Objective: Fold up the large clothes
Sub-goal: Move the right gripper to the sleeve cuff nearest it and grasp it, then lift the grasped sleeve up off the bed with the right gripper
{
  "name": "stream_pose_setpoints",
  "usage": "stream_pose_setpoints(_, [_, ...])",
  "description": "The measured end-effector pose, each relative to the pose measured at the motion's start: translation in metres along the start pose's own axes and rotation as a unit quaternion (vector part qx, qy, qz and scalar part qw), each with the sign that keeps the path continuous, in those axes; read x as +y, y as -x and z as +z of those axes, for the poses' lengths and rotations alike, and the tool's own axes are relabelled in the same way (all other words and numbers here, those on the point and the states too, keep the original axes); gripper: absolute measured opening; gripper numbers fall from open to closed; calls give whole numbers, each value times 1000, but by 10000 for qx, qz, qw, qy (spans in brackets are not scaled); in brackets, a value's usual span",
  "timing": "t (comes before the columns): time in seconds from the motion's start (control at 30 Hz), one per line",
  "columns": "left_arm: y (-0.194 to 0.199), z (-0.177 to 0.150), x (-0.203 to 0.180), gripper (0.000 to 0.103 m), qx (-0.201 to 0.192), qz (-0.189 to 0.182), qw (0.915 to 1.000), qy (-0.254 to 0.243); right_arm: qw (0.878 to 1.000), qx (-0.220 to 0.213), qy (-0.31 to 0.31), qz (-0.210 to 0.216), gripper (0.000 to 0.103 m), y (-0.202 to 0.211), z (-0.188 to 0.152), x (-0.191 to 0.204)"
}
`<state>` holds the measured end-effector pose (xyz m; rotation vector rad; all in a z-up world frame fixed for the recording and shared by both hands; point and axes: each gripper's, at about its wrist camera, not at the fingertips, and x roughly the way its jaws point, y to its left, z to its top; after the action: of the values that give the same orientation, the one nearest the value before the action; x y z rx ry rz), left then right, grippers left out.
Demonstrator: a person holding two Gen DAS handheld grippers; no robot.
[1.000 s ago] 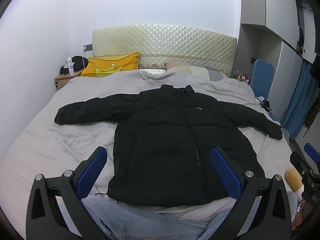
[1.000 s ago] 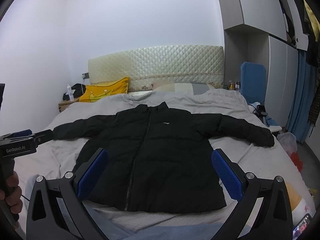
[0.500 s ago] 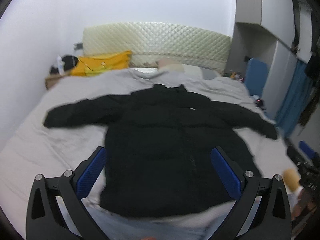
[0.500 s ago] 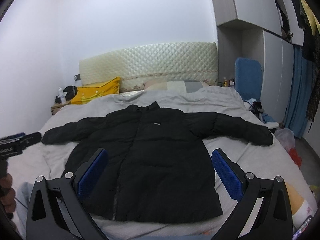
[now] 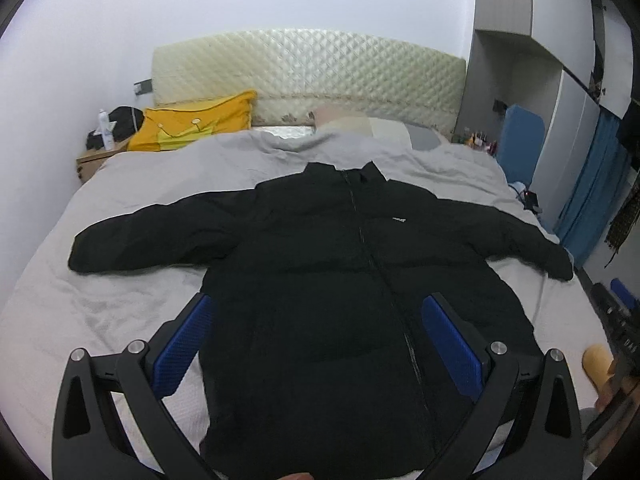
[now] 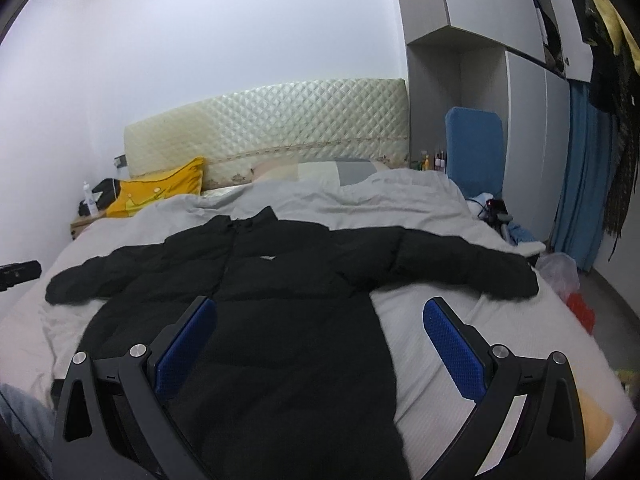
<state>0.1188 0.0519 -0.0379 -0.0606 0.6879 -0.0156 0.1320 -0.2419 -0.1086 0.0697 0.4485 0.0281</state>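
Note:
A black puffer jacket (image 5: pixel 328 276) lies flat and zipped on the grey bed (image 5: pixel 132 188), front side up, with both sleeves spread out to the sides. My left gripper (image 5: pixel 318 320) hovers open above the jacket's lower body, nothing between its blue pads. In the right wrist view the same jacket (image 6: pixel 280 280) fills the middle, its right sleeve (image 6: pixel 472 268) reaching toward the bed's right edge. My right gripper (image 6: pixel 320 320) is open over the jacket's right hem side, holding nothing.
A yellow pillow (image 5: pixel 196 124) and a quilted headboard (image 5: pixel 312 72) stand at the far end. A nightstand with a bottle (image 5: pixel 105 130) is at the far left. A blue chair (image 6: pixel 474 152), a wardrobe and blue curtains (image 6: pixel 580 184) line the right side.
Both grippers have moved forward and lower over the bed, so the jacket looms larger. The jeans-clad legs seen at the bottom earlier have dropped out of the left wrist view.

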Motion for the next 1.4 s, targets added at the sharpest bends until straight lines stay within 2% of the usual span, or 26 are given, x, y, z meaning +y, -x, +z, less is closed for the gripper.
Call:
stream_pose_setpoints(0.13, [-25, 9, -2, 103, -73, 310, 9990, -310, 9999, -14, -92, -70, 103, -23, 14, -18])
stream_pose_setpoints(0.33, [-54, 15, 11, 103, -373, 165, 9991, -107, 9985, -52, -516, -148, 103, -64, 33, -58])
stream_pose_setpoints(0.53, [-78, 13, 25, 103, -202, -80, 9996, 192, 9891, -210, -1426, -300, 103, -100, 41, -110])
stream_pose_setpoints(0.6, [-85, 11, 27, 103, -201, -25, 9996, 205, 9862, -173, -1584, -446, 103, -117, 42, -128])
stream_pose_setpoints(0.7, [-96, 7, 34, 103, -112, 94, 9994, 309, 9824, -134, -1781, -546, 103, -141, 40, -154])
stream_pose_setpoints(0.83, [-107, 2, 40, 103, 48, 61, 9988, 484, 9761, 87, -2030, -772, 103, -169, 25, -191])
stream_pose_setpoints(0.93, [-114, -1, 41, 103, 137, -4, 9986, 510, 9679, 311, -2413, -626, 103, -188, 8, -218])
stream_pose_setpoints(1.03, [-114, -6, 37, 103, 66, 265, 9988, 417, 9536, 596, -2900, -540, 100, -208, -18, -246])
stream_pose_setpoints(1.1, [-113, -10, 39, 103, 17, 301, 9985, 447, 9433, 724, -3189, -564, 96, -216, -33, -259])
stream_pose_setpoints(1.17, [-116, -14, 44, 103, 62, 198, 9977, 640, 9250, 740, -3684, -571, 95, -221, -49, -278])
stream_pose_setpoints(1.27, [-123, -19, 52, 103, 156, 159, 9963, 836, 8927, 475, -4436, -637, 95, -220, -69, -308])
stream_pose_setpoints(1.33, [-129, -22, 52, 103, 228, 352, 9961, 773, 8659, 286, -4960, -581, 95, -220, -85, -328])
stream_pose_setpoints(1.4, [-136, -25, 49, 103, 263, 551, 9961, 642, 8477, 181, -5270, -577, 94, -223, -95, -344])
